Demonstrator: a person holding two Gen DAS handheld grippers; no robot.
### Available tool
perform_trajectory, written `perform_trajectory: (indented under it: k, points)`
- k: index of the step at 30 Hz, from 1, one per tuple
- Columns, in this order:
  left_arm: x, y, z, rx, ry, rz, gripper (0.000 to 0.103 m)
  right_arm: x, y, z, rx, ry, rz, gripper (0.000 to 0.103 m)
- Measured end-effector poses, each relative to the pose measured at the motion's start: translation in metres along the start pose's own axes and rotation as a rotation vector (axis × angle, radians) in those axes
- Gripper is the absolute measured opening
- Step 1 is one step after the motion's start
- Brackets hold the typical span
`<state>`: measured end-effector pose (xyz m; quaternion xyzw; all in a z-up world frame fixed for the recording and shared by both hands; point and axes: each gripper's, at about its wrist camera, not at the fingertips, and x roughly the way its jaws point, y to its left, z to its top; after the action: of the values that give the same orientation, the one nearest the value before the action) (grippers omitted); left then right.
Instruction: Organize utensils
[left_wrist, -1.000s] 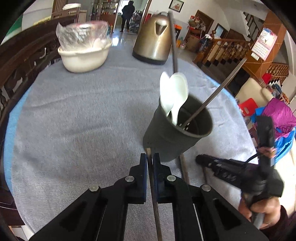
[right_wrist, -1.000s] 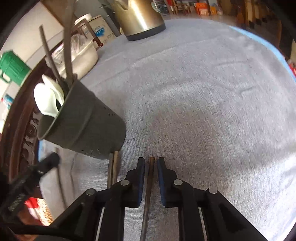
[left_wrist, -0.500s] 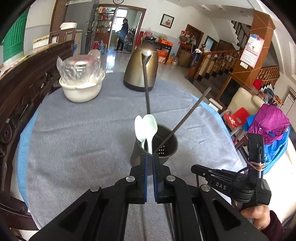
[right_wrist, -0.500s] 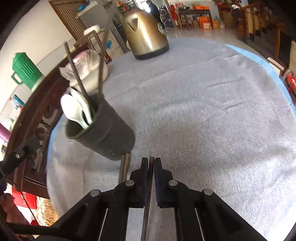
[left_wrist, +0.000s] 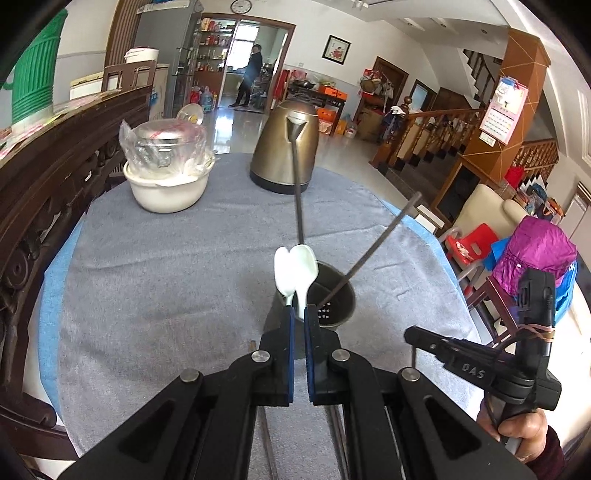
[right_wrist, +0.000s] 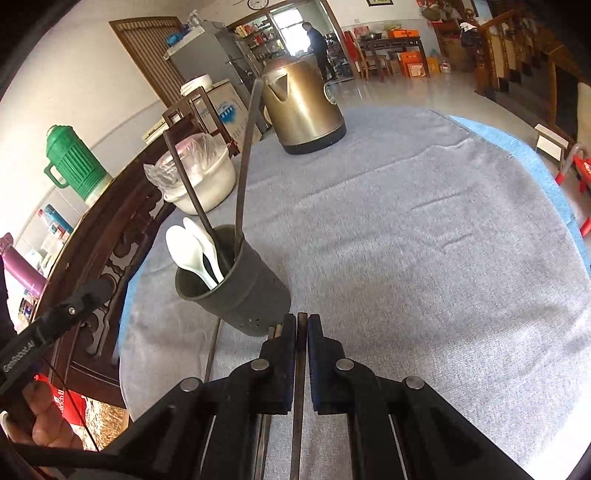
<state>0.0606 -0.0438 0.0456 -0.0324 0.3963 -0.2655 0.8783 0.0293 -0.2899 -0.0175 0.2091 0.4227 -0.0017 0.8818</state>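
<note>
A dark perforated utensil holder (left_wrist: 332, 299) (right_wrist: 236, 291) stands on the grey tablecloth with two white spoons (left_wrist: 295, 269) (right_wrist: 195, 251) and two dark chopsticks (left_wrist: 299, 184) (right_wrist: 243, 158) in it. My left gripper (left_wrist: 299, 314) is raised above the near side of the holder, jaws nearly closed; whether a chopstick sits between them is hidden. My right gripper (right_wrist: 302, 321) is shut on a dark chopstick (right_wrist: 299, 398), right of the holder's base. Other chopsticks (right_wrist: 212, 354) lie on the cloth near the holder.
A brass kettle (left_wrist: 286, 147) (right_wrist: 303, 107) stands at the back of the table. A white bowl with a plastic-wrapped pot (left_wrist: 166, 173) (right_wrist: 199, 177) is at the back left. A carved wooden bench back (left_wrist: 44, 184) runs along the left. Chairs (left_wrist: 476, 240) stand to the right.
Both grippers have lifted and pulled back from the table, so the holder looks smaller and lower. The right gripper closed tighter on its chopstick. The chopstick seen in the left jaws earlier no longer shows.
</note>
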Motion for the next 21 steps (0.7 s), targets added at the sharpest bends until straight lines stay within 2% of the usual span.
perform_trajectory:
  k: [6,11,21]
  points:
    - [0.01,0.023,-0.01,-0.038,0.047,-0.011,0.005,0.0,-0.01,-0.005,0.034,0.003,0.013,0.006]
    - [0.034,0.043,-0.022,-0.082,0.121,0.021,0.005,0.004,-0.018,-0.008,0.05,0.016,0.02,0.006]
    - [0.085,0.039,-0.04,-0.067,0.256,0.047,0.008,0.029,-0.034,-0.017,0.086,0.082,0.034,0.006]
